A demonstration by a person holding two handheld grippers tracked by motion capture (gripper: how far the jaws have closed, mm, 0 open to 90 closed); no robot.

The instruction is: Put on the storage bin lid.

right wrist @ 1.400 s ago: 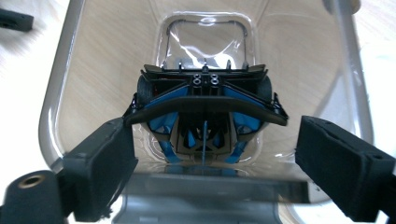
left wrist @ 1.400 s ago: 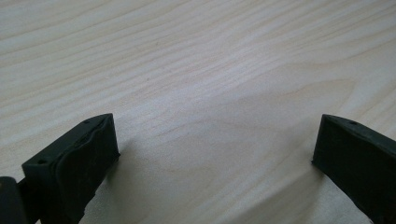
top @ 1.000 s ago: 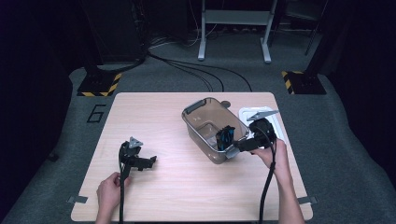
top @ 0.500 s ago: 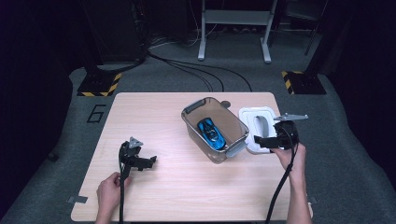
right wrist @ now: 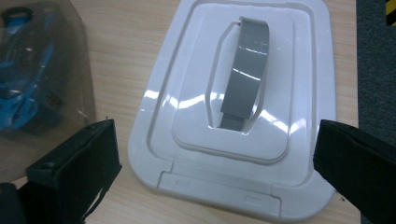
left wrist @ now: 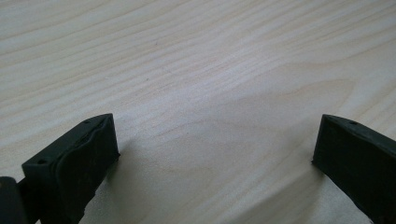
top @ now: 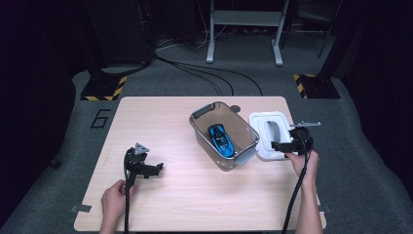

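Right claw (right wrist: 215,154) released over white lid (right wrist: 243,107); blue toy car (right wrist: 23,93) blurred behind bin wall; left claw (left wrist: 215,154) released.

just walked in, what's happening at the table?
A person works with a tool in each hand. A blue toy car lies in the clear bin mid-table. The right tool hovers open over the white lid, which lies flat on the table just right of the bin; the bin is not yet covered. The left tool sits open and empty on bare wood.

Bright table (top: 195,195), dark surroundings, glare on lid (right wrist: 243,74), fingers (left wrist: 74,163) maybe blurred.
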